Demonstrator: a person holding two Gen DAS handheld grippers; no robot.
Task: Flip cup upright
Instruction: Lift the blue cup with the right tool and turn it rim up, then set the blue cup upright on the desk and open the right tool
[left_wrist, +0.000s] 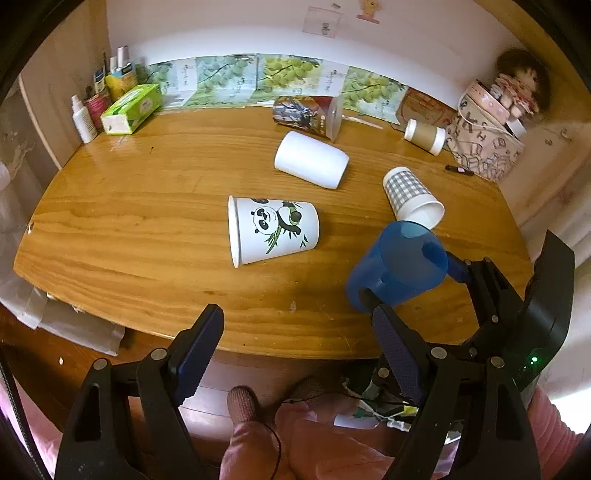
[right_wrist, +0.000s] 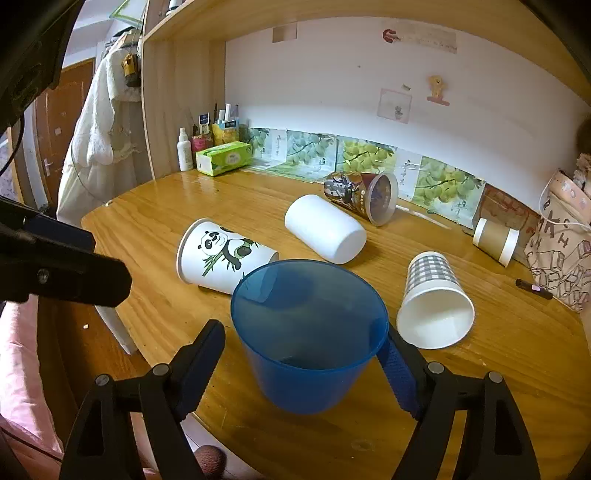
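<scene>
A blue translucent cup (right_wrist: 308, 339) stands mouth up at the table's near edge, between my right gripper's (right_wrist: 306, 354) wide-open fingers; the right finger (right_wrist: 399, 373) lies against its rim, the left finger stands apart. In the left wrist view the blue cup (left_wrist: 397, 269) appears tilted with the right gripper beside it. My left gripper (left_wrist: 295, 354) is open and empty over the table's near edge. A panda cup (left_wrist: 273, 229), a white cup (left_wrist: 312, 159), a checked cup (left_wrist: 412, 197), a dark printed cup (left_wrist: 306, 116) and a brown cup (left_wrist: 424, 136) lie on their sides.
The wooden table (left_wrist: 147, 221) has a green tissue box (left_wrist: 131, 109) and bottles (left_wrist: 83, 120) at the back left. A patterned bag (left_wrist: 484, 144) with a doll stands at the back right, with a dark pen (left_wrist: 459, 170) near it. My left gripper shows at the left in the right wrist view (right_wrist: 66, 273).
</scene>
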